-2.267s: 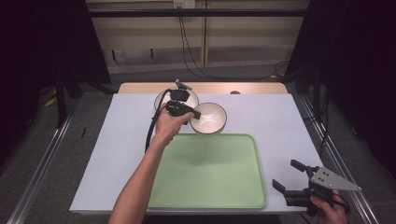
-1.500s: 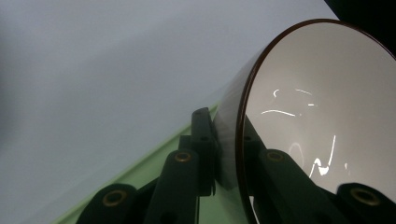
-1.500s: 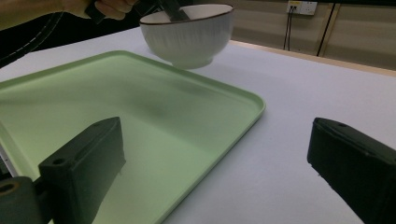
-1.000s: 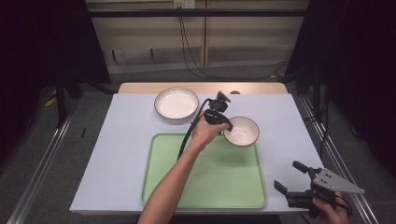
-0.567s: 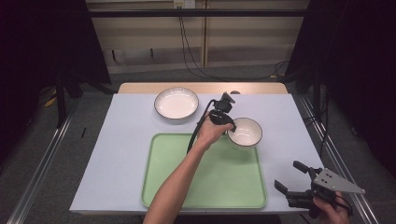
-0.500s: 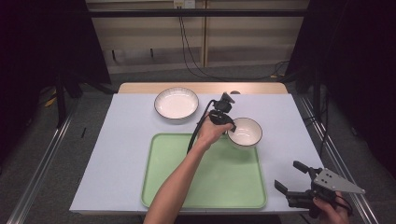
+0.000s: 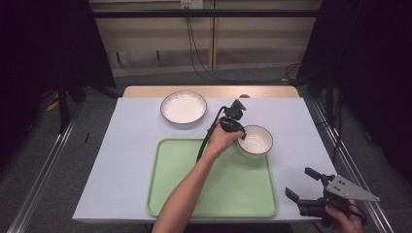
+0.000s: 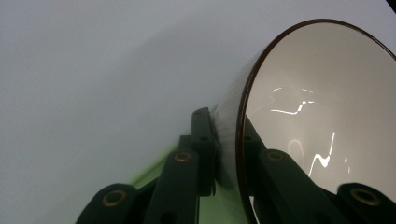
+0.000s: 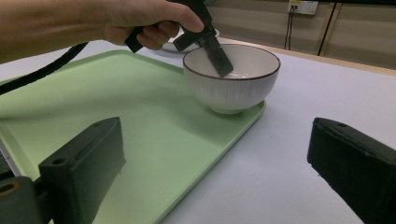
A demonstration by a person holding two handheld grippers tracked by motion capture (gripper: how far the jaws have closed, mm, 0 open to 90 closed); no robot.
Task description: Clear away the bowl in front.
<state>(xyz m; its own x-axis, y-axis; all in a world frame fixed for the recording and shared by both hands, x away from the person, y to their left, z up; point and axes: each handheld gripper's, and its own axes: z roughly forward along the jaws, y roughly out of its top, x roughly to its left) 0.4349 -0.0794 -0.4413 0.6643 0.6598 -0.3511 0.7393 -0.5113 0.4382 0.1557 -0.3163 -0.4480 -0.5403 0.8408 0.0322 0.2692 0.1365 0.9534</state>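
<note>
High view: the left gripper [image 7: 236,130] clamps the near-left wall of a small white bowl [image 7: 256,140], one jaw inside and one outside. The bowl sits at about one o'clock on the green tray [image 7: 214,194], on its far right corner, apparently being placed there. A wider, shallow bowl [image 7: 183,107] rests on the white table [image 7: 121,165] at eleven o'clock from the tray, well apart from it. The right gripper [image 7: 311,194] hangs off the tray's near right corner at five o'clock, jaws spread and empty, seemingly kept out of the way.

Left gripper view: the two black jaws pinch the small bowl's [image 8: 322,116] thin wall just below its dark rim, one pad against the ribbed outside, the other against the glossy inside. Gripping the rim likely makes it possible to carry the bowl one-handed.

Right gripper view: its own jaws stand wide apart with nothing between them. Beyond, at twelve o'clock, the small bowl [image 9: 233,81] rests with its foot at the tray's [image 9: 140,140] raised edge, partly overhanging, so it probably needs nudging inward. The left hand [image 9: 140,21] holds the left gripper, one jaw dipping into the bowl.
</note>
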